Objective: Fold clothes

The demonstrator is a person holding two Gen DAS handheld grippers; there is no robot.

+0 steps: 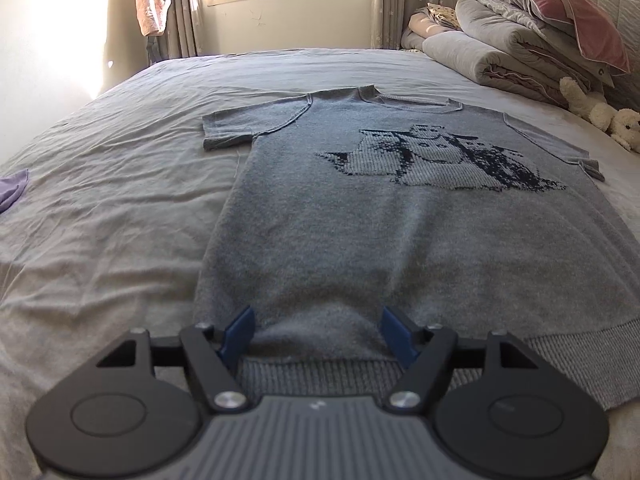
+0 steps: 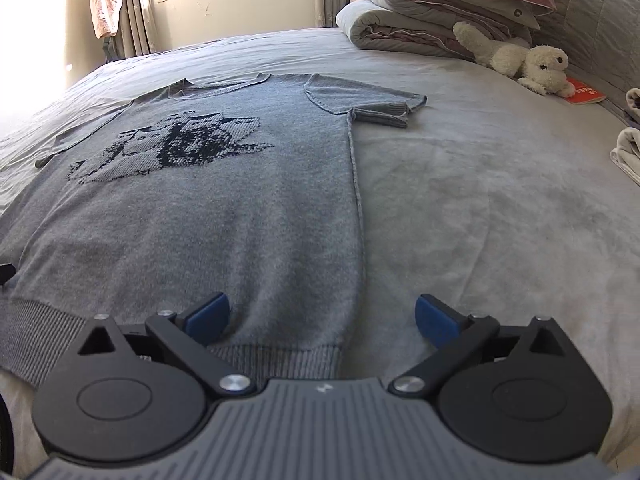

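A grey knit short-sleeved sweater (image 1: 360,220) with a dark pixel-style picture on the chest lies flat, front up, on the bed, collar far from me. It also shows in the right wrist view (image 2: 200,208). My left gripper (image 1: 318,330) is open, its blue pads astride the ribbed hem near the sweater's left bottom corner. My right gripper (image 2: 324,320) is open over the right bottom corner of the hem, its left pad over the cloth and its right pad over the bare sheet.
The bed sheet (image 1: 120,200) is grey and wrinkled. Folded duvets and a pink pillow (image 1: 532,36) are stacked at the headboard. A white plush toy (image 2: 532,64) and a red booklet (image 2: 586,94) lie at the right. A purple cloth (image 1: 12,192) is at the left edge.
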